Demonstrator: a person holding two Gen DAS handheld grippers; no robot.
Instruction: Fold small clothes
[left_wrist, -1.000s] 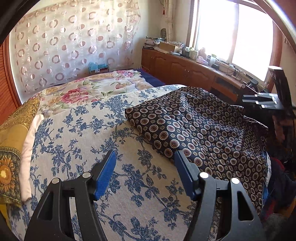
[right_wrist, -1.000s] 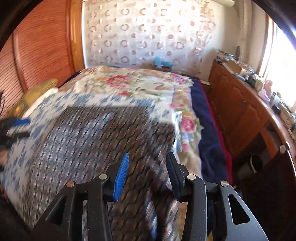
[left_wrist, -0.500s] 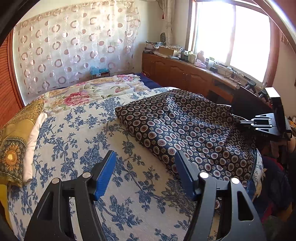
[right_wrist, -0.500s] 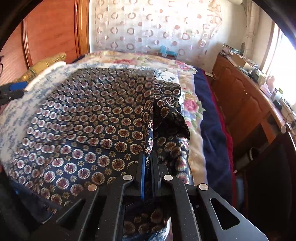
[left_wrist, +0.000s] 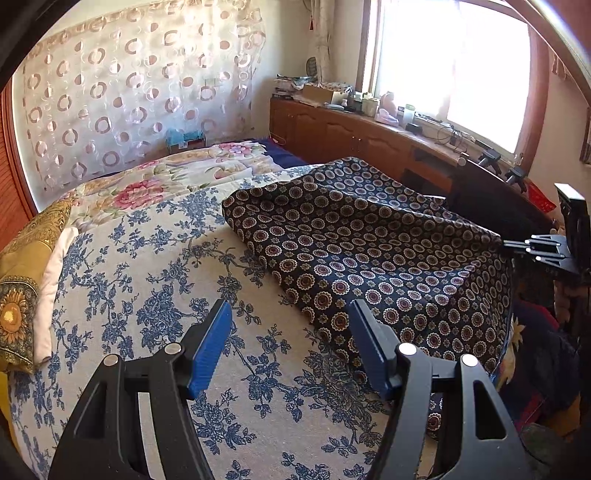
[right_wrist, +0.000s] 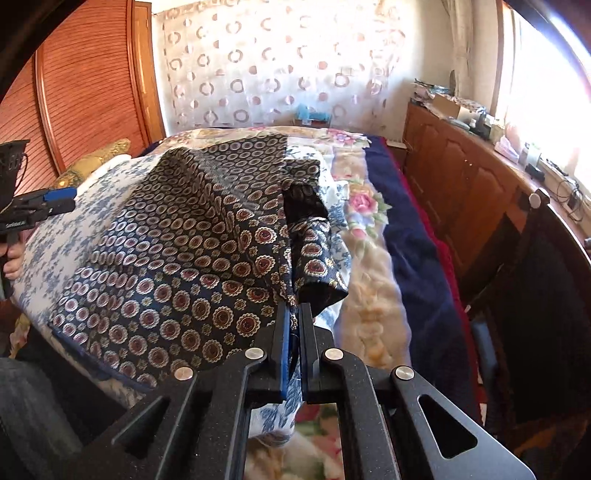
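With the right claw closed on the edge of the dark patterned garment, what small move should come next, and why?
Probably carry the right claw across toward the left side, drawing the pinched edge over the dark patterned garment to make the fold. Its jaws are shut on the cloth's edge, which is lifted off the blue floral bedspread, while the left claw hangs open over the bedspread, holding nothing.

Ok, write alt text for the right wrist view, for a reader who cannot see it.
The right tongs are shut on the near edge of a dark patterned garment, lifting it off a blue floral bedspread. The left tongs show at the left edge, open and empty. Behind are a sheer curtain and wooden cabinets.
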